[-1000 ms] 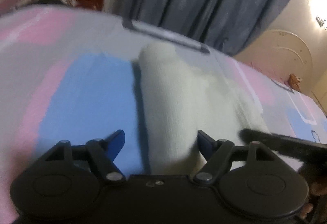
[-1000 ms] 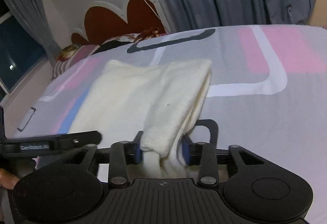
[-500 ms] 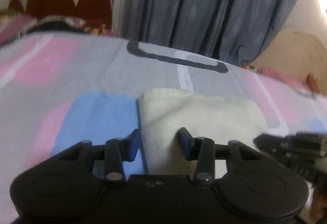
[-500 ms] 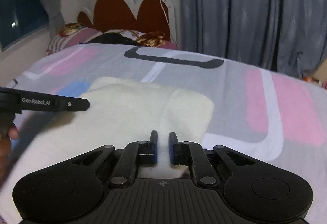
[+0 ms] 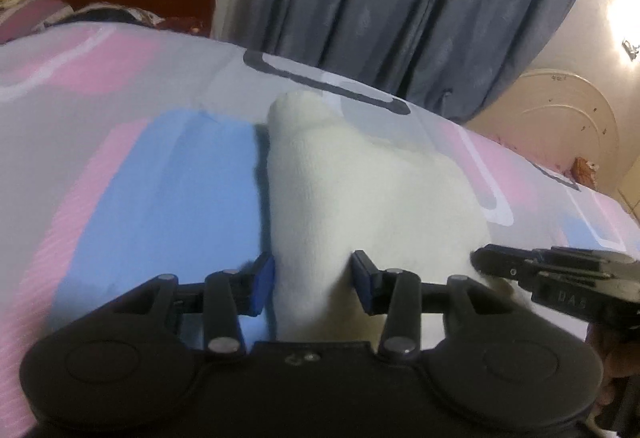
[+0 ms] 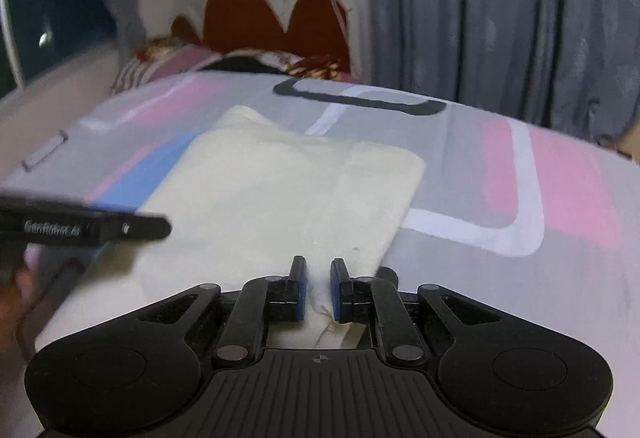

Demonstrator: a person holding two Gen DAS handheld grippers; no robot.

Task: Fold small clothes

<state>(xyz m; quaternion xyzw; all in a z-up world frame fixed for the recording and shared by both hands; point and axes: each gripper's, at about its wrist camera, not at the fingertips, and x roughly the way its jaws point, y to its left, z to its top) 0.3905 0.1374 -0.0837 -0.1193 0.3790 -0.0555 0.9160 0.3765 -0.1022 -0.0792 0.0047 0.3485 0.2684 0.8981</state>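
Note:
A cream knitted garment (image 5: 360, 190) lies folded on the patterned bedsheet (image 5: 160, 198). My left gripper (image 5: 313, 284) is shut on the garment's near left edge, and a thick fold fills the space between its blue pads. In the right wrist view the garment (image 6: 280, 190) lies as a flat rectangle. My right gripper (image 6: 319, 288) is nearly closed on its near right edge, with a thin bunch of cloth and a loose thread pinched between the pads. The other gripper shows at the side of each view: the right gripper (image 5: 520, 270) and the left gripper (image 6: 120, 228).
The bedsheet (image 6: 480, 178) has grey, pink and blue blocks and stretches out on both sides of the garment. A red scalloped headboard (image 6: 280, 10) and pillows (image 6: 168, 58) stand at the far end. Grey curtains (image 6: 500, 18) hang behind the bed.
Both pairs of jaws have narrowed onto the garment's near edge. The fold that the right gripper held up a second ago now lies flat on the garment.

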